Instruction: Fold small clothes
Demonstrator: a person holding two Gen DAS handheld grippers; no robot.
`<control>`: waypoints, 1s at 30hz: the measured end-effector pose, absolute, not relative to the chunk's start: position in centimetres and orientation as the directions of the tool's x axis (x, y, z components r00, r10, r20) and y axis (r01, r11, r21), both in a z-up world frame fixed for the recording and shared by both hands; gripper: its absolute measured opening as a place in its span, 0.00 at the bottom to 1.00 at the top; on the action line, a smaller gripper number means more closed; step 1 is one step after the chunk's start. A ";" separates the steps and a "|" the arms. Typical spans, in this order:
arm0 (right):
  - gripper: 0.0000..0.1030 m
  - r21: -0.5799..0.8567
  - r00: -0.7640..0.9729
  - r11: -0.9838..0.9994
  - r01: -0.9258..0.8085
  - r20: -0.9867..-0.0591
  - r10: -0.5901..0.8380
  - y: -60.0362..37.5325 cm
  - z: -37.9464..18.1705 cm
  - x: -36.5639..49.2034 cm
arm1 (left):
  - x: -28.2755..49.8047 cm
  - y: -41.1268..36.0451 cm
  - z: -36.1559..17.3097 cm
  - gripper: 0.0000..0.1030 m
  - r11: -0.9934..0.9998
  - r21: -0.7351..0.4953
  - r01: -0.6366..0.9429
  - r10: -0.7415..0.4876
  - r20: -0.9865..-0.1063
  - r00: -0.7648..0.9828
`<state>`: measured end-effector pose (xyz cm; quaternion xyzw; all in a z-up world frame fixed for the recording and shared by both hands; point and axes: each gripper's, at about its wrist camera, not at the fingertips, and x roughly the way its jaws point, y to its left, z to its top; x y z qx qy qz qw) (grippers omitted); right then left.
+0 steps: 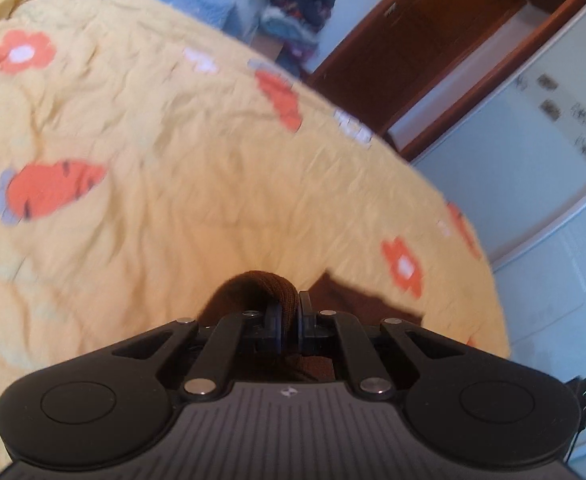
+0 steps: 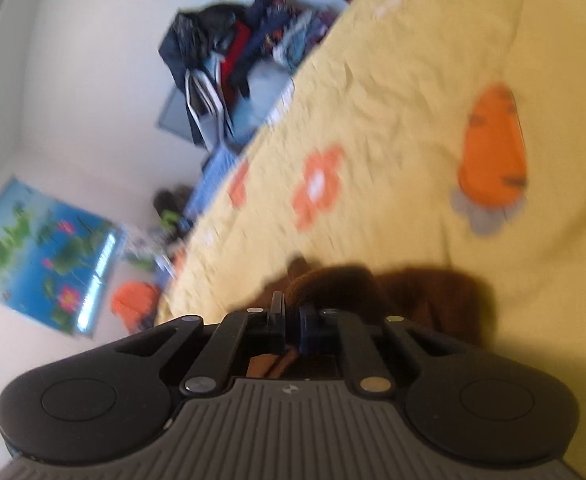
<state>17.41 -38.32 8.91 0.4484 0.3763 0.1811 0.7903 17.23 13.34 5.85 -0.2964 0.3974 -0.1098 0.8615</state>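
Observation:
A small brown knitted garment [image 1: 261, 292] lies on a yellow bedspread [image 1: 173, 140] printed with orange carrots and flowers. In the left wrist view my left gripper [image 1: 291, 312] is shut on a bunched fold of this brown cloth, which bulges up between the pads; more brown cloth [image 1: 357, 300] spreads to the right. In the right wrist view my right gripper [image 2: 291, 314] is shut on another bunch of the brown garment [image 2: 333, 284], and the rest of it [image 2: 445, 296] trails right over the bedspread [image 2: 393, 100]. Both views are blurred.
A heap of mixed clothes [image 2: 245, 56] lies beyond the bed's edge, also seen in the left wrist view as a clothes pile [image 1: 289, 4]. A brown wooden wardrobe [image 1: 433, 48] and a pale door [image 1: 533, 160] stand past the bed. A blue flowered picture [image 2: 45, 252] lies on the floor.

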 end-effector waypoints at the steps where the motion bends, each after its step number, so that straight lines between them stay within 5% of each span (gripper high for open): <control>1: 0.14 0.853 0.664 0.518 0.070 -0.427 0.613 -38.6 8.7 17.9 | 17.9 13.5 5.7 0.07 0.775 -0.629 -0.062 -0.434 -0.600 0.672; 3: 0.16 0.865 0.679 0.486 0.125 -0.431 0.594 -39.3 7.6 19.2 | 19.2 14.0 4.4 0.11 0.724 -0.684 -0.091 -0.452 -0.570 0.686; 5: 0.26 0.880 0.680 0.427 0.208 -0.444 0.584 -39.7 6.2 19.7 | 19.7 14.8 2.8 0.28 0.674 -0.710 -0.204 -0.438 -0.607 0.663; 7: 0.57 0.900 0.713 0.386 0.203 -0.406 0.571 -40.0 5.9 18.9 | 18.3 15.2 2.3 0.57 0.637 -0.734 -0.235 -0.432 -0.593 0.680; 8: 0.82 0.900 0.731 0.399 0.175 -0.391 0.560 -39.9 6.4 18.2 | 17.1 15.2 2.8 0.65 0.652 -0.730 -0.205 -0.414 -0.569 0.711; 9: 0.96 0.890 0.745 0.434 0.140 -0.384 0.546 -39.7 7.1 17.5 | 16.0 15.0 3.5 0.76 0.690 -0.701 -0.178 -0.382 -0.563 0.733; 13: 0.97 0.817 0.701 0.576 0.038 -0.433 0.567 -37.2 8.9 17.2 | 14.6 12.3 5.4 0.78 0.793 -0.609 -0.019 -0.398 -0.542 0.740; 16: 0.94 0.732 0.595 0.682 -0.002 -0.547 0.589 -33.2 8.2 18.9 | 16.5 9.4 3.5 0.78 0.817 -0.576 -0.022 -0.435 -0.642 0.632; 19: 0.90 0.528 0.624 0.833 -0.163 -0.599 0.502 -30.7 7.6 19.5 | 16.7 8.2 1.5 0.76 0.877 -0.480 0.031 -0.377 -0.646 0.664; 22: 0.72 0.427 0.670 0.893 -0.142 -0.622 0.404 -31.7 8.0 19.6 | 15.0 7.6 1.8 0.77 0.924 -0.366 0.108 -0.338 -0.652 0.679; 25: 0.77 0.344 0.688 0.937 -0.066 -0.664 0.293 -32.2 10.2 18.0 | 11.3 6.5 3.3 0.77 0.971 -0.199 0.130 -0.232 -0.668 0.707; 30: 0.80 0.337 0.607 0.898 -0.282 -0.662 0.439 -29.3 11.1 13.0 | 6.5 3.0 2.1 0.77 0.957 -0.057 0.286 -0.249 -0.669 0.700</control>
